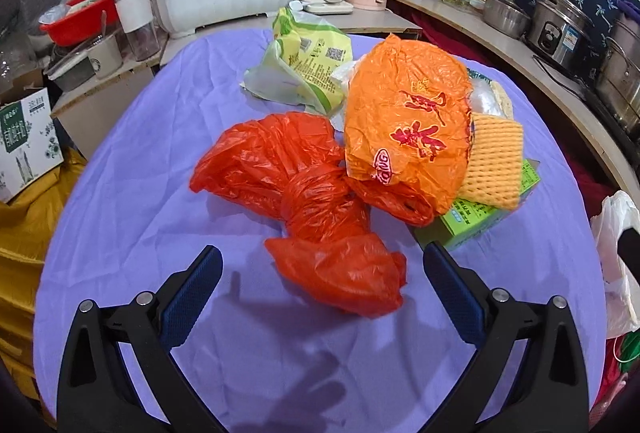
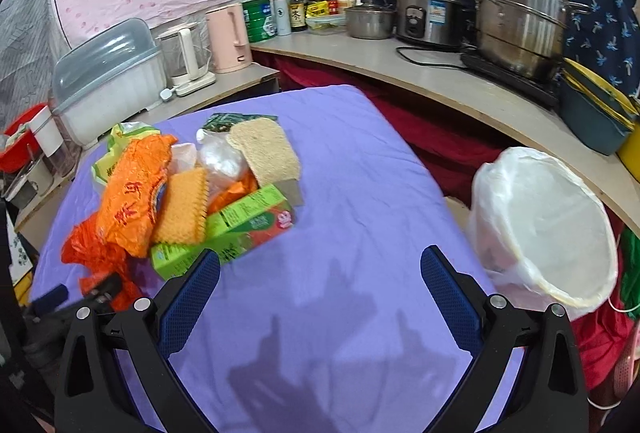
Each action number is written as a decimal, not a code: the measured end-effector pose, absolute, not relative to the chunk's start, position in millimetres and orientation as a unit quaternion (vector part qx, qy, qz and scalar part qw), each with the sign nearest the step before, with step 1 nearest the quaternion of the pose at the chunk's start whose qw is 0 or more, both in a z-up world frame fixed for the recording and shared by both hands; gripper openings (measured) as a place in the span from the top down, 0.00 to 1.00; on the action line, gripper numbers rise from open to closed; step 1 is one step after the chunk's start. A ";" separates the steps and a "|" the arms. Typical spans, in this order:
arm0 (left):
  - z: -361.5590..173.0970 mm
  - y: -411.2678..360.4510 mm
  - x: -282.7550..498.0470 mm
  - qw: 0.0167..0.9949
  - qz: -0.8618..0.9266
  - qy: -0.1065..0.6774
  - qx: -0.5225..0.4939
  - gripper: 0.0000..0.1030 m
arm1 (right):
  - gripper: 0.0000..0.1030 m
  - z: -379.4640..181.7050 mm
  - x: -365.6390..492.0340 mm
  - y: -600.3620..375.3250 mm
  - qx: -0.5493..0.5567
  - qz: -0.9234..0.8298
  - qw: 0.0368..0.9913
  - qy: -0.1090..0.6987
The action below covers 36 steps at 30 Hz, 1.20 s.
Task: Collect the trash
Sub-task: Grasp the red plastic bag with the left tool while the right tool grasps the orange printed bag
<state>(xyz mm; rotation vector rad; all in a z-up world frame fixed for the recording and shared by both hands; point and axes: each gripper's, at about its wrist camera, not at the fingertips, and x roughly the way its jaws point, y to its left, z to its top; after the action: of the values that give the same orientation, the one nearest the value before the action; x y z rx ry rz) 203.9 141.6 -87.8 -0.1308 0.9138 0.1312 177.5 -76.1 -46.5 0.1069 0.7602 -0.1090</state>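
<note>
- Left tongs [image 1: 322, 259] reach forward low over the desk [image 1: 140, 193], angled down at its purple cloth; fingers spread wide, released, gripping nothing; their shadow falls on the cloth beneath
- The red bag [image 1: 312, 201], crumpled and twisted at its middle, lies on the cloth; its near end sits between the left fingertips, touching neither as far as the view shows
- Just behind the red bag, leaning over it, is the orange bag [image 1: 404, 113] with red print; a yellow foam net [image 1: 494, 161] lies against its right side, on a green box [image 1: 480, 217]; a green wrapper [image 1: 304, 65] lies further back
- Right tongs [image 2: 320, 261] hover over bare cloth, tilted downward; fingers wide apart, empty; the left fingertip [image 2: 208, 265] overlaps the near corner of the green box [image 2: 240, 229] in the view, contact not clear
- From the right wrist view the trash pile lies ahead and left of the right tongs; a white-lined bin [image 2: 548, 225] stands off the desk's right edge, near the right fingertip, mouth tipped toward the camera
</note>
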 end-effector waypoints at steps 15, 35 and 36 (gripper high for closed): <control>-107.7 174.1 226.6 0.875 0.026 0.469 -0.113 0.59 | 0.27 -42.1 279.7 -2.0 0.092 0.066 0.916 0.386; -94.8 184.2 216.9 0.883 0.022 0.457 -0.105 0.60 | 0.89 -51.8 309.1 33.2 0.113 0.136 0.894 0.411; -92.2 183.8 214.8 0.884 0.021 0.455 -0.105 0.60 | 0.89 -43.8 301.9 29.5 0.116 0.137 0.898 0.402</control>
<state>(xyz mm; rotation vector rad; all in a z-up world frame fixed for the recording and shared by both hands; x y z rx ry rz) 214.8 183.8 -92.2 -0.2188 0.9472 0.0437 301.9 29.5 -43.8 0.2411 0.8317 0.2832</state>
